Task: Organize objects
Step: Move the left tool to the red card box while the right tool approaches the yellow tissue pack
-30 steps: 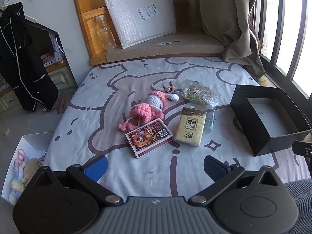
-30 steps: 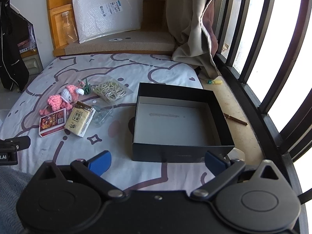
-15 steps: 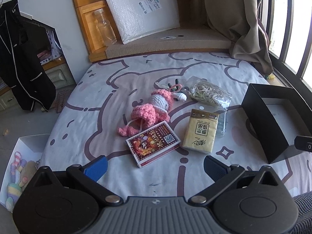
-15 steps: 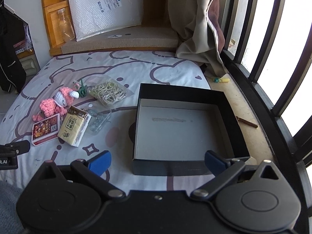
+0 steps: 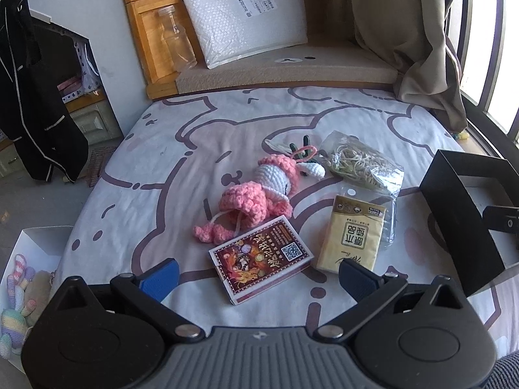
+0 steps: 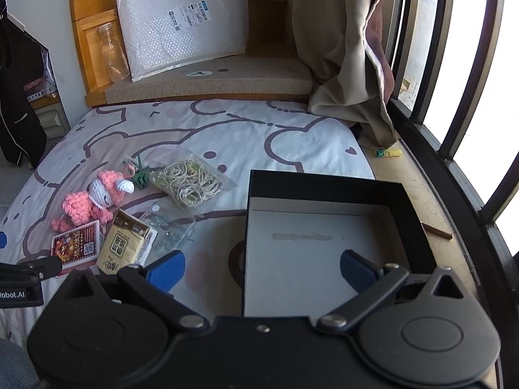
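Box (image 6: 324, 259) near the bed's window-side edge has nothing in it, so basically nothing's sorted yet. Card pack (image 5: 261, 256), tissue pack (image 5: 353, 236), pink crochet toy (image 5: 259, 194) and rubber band bag (image 5: 360, 163) all sit mid-bed. Left tool (image 5: 258, 275) and right tool (image 6: 261, 267) both spread apart, holding nothing.

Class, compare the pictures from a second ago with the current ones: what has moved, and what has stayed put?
Both tongs moved forward. The left tongs closed in on the red card box, and the right tongs came over the black box. Both remain open and empty. The pink crochet doll, yellow tissue pack and bag of rubber bands lie unmoved.
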The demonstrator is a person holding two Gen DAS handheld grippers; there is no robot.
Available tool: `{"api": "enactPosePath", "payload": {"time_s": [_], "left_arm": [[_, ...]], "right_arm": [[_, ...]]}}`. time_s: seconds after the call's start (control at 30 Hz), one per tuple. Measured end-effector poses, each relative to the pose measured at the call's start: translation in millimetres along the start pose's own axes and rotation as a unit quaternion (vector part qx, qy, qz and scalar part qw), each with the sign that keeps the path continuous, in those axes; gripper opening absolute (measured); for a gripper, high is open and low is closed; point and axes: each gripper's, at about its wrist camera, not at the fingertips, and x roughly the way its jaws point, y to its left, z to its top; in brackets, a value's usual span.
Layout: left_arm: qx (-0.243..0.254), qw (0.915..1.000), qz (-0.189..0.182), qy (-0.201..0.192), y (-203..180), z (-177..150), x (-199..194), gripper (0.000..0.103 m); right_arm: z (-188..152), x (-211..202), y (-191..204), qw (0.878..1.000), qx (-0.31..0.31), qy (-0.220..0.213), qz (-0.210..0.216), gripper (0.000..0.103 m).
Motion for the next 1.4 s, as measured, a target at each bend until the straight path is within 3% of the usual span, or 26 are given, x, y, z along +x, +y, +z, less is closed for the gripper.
{"api": "enactPosePath", "payload": {"time_s": [0.23,0.67,0.83,1.2,1.4], "left_arm": [[-0.02,0.9998,0.008,-0.003,9,6,13,0.103],[-0.05,0.9964,0.042,-0.054,19,13,26,0.103],[-0.04,0.9972,0.047,-0.043,16,14,40,0.103],[-0.041,0.9987,0.019,-0.025,5,16,72,0.102],[-0.039,0.9991,0.014,0.007,3,10,86,0.102]], "right_arm": [[16,12,12,1.0,-0.004,-0.013,0.01,0.103],[35,25,41,0.999,-0.016,-0.019,0.034,0.103],[38,36,46,0.998,-0.005,-0.008,0.065,0.083],[47,62,56,0.99,0.022,0.014,0.138,0.036],[48,81,64,0.985,0.033,0.037,0.163,0.024]]}}
